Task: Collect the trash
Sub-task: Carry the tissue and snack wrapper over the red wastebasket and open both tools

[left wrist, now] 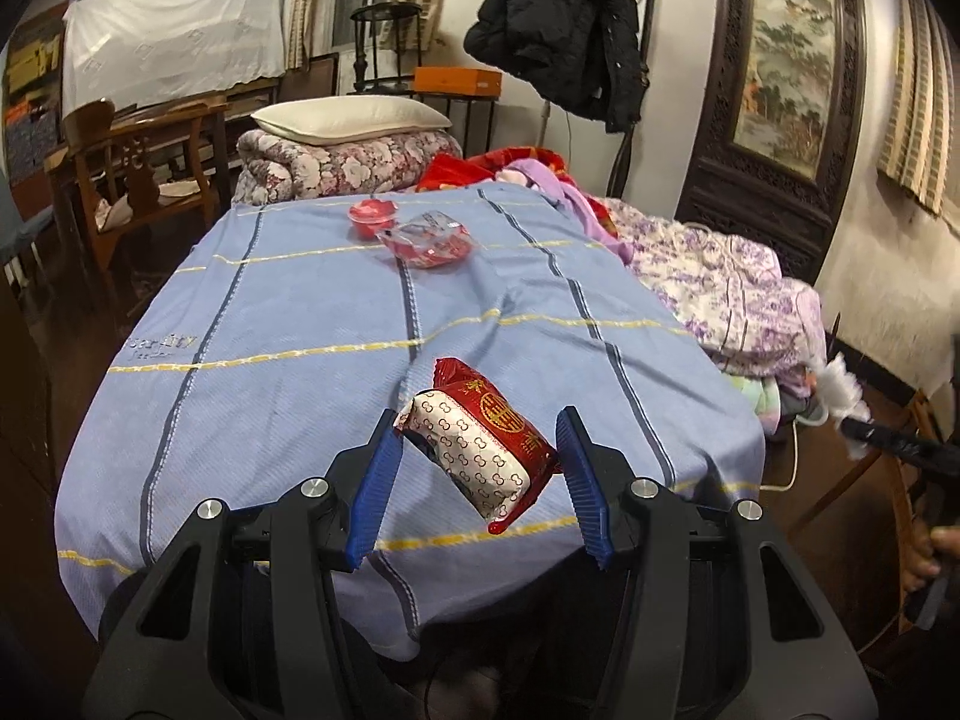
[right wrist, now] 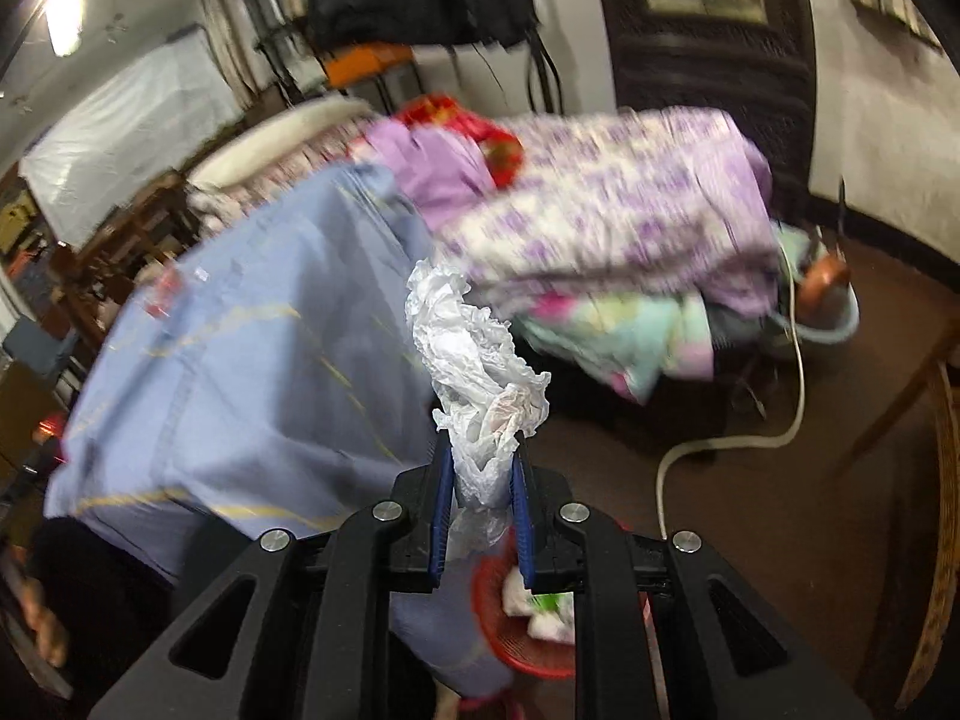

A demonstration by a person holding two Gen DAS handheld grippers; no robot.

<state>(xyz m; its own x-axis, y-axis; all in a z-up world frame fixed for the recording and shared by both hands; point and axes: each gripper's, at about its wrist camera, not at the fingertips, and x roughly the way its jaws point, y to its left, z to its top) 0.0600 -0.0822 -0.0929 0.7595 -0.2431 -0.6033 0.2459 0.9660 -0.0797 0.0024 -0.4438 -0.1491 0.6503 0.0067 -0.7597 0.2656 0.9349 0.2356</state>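
My left gripper (left wrist: 478, 418) is shut on a red and white patterned packet (left wrist: 480, 450), which hangs tilted over the near end of the blue bedsheet (left wrist: 270, 360). Farther up the sheet lie a red cup (left wrist: 372, 219) and a crumpled clear wrapper (left wrist: 429, 240). My right gripper (right wrist: 483, 444) is shut on a crumpled white tissue (right wrist: 468, 348) that sticks up from its blue pads. Under that gripper stands a red basket (right wrist: 510, 648) with scraps in it. In the left wrist view the right gripper (left wrist: 888, 438) and its tissue (left wrist: 840, 384) appear at the right edge.
A pile of purple floral bedding (left wrist: 720, 288) lies along the bed's right side. A folded quilt and pillow (left wrist: 348, 120) sit at the far end. A wooden chair (left wrist: 132, 168) stands to the left. A white cable (right wrist: 720, 444) runs over the dark floor; the right wrist view is blurred.
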